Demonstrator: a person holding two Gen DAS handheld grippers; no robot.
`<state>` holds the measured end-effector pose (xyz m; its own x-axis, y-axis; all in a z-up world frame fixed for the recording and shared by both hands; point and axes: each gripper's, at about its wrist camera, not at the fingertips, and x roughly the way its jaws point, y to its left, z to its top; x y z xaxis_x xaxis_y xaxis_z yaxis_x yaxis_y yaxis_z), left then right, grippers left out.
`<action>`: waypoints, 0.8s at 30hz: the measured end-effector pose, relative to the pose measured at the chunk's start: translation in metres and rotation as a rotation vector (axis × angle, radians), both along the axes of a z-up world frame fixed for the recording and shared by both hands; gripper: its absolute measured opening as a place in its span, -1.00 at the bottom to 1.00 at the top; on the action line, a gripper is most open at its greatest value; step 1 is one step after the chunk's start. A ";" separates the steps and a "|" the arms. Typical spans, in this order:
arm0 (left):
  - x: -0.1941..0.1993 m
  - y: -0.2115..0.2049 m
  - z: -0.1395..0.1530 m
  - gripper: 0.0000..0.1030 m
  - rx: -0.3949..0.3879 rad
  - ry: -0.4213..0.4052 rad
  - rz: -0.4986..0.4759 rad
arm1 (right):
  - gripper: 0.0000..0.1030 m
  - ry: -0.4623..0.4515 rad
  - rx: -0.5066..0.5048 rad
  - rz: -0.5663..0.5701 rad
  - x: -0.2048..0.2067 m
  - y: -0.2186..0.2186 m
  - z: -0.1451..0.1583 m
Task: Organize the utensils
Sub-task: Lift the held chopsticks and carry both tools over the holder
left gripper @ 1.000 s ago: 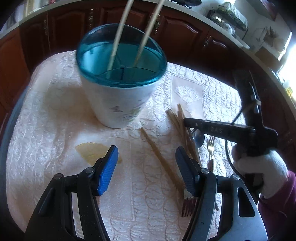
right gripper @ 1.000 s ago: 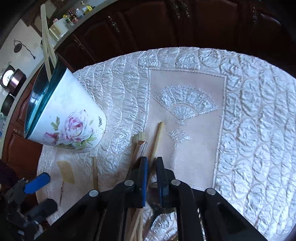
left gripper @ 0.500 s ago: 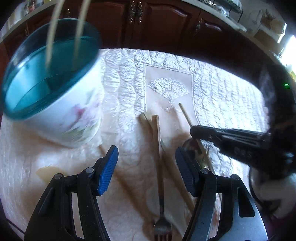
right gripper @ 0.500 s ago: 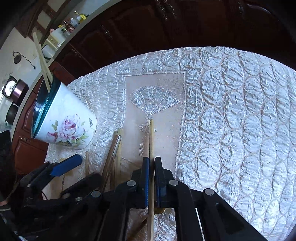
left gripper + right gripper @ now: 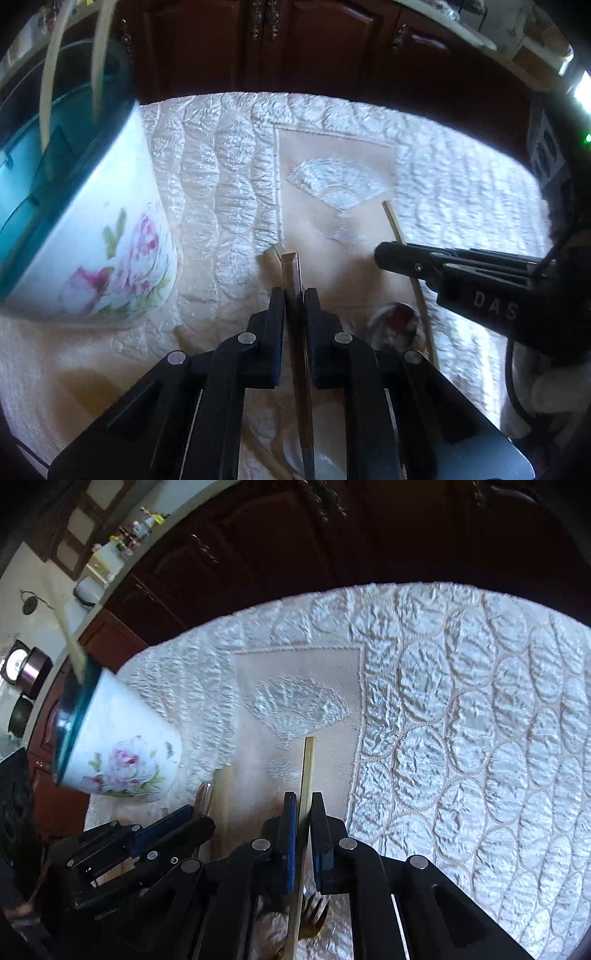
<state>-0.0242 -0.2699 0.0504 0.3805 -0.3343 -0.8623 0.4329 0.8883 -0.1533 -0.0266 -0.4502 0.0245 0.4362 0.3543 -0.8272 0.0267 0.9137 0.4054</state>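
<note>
Both claws are clamped on utensils at once. In the left wrist view the left claw (image 5: pixel 294 299) has its jaws drawn in on a wooden-handled fork (image 5: pixel 300 369), gripping the handle near its squared end so that the metal neck trails back under the camera; a hold that close to the end looks chosen so the fork can go into the holder tines down. The right claw (image 5: pixel 303 812) is closed on a single chopstick (image 5: pixel 305 786), pinched partway along, with its tip pointing out over the fan embroidery of the quilted tablecloth (image 5: pixel 461 701).

That floral utensil holder (image 5: pixel 96 236), white with a teal rim, stands on the surface to the left of both claws, near but apart from them, and already carries two pale chopsticks (image 5: pixel 48 92) leaning out of its mouth. It is the likely destination for both held pieces.

Loose items lie between the claws: another pale stick (image 5: pixel 223 805) beside the left claw, a spoon (image 5: pixel 393 328) whose bowl shows just right of it, and fork tines (image 5: pixel 314 912) under the right claw. Whether either held piece is clear of the cloth I cannot tell.
</note>
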 end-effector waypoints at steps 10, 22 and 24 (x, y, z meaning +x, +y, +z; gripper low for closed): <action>-0.040 0.056 0.058 -0.82 -0.162 -0.039 -0.010 | -0.91 -0.146 -0.001 0.023 -0.071 0.005 0.065; -0.097 0.112 0.122 -0.82 -0.235 -0.112 -0.060 | -0.91 -0.283 -0.061 0.079 -0.142 0.043 0.130; -0.104 0.122 0.130 -0.82 -0.241 -0.124 -0.061 | -0.91 -0.300 -0.058 0.085 -0.146 0.048 0.139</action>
